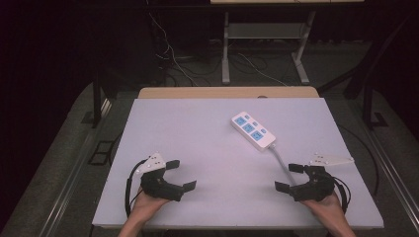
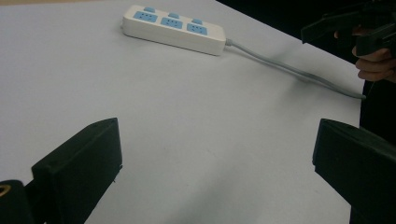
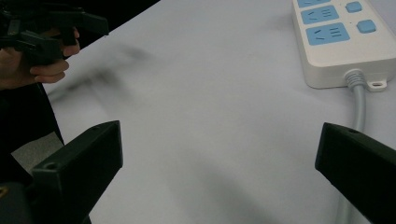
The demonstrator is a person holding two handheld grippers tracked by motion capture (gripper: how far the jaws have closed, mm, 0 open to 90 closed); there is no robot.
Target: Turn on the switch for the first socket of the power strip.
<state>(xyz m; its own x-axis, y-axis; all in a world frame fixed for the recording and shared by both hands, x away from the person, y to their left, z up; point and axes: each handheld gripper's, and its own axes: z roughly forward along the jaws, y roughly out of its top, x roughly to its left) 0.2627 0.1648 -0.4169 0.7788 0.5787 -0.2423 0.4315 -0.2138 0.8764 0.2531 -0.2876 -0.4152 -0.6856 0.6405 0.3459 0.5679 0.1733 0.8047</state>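
both grippers, left gripper (image 1: 179, 175) and right gripper (image 1: 286, 177), stand with jaws apart, holding nothing; i judge the power strip (image 1: 253, 130) ahead untouched, work unstarted.

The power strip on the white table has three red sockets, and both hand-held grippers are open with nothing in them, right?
Not quite: the sockets on the power strip are blue, not red, as the high view shows. The rest holds: it lies on the white table, and the left hand-held gripper and right hand-held gripper both stand open and empty.
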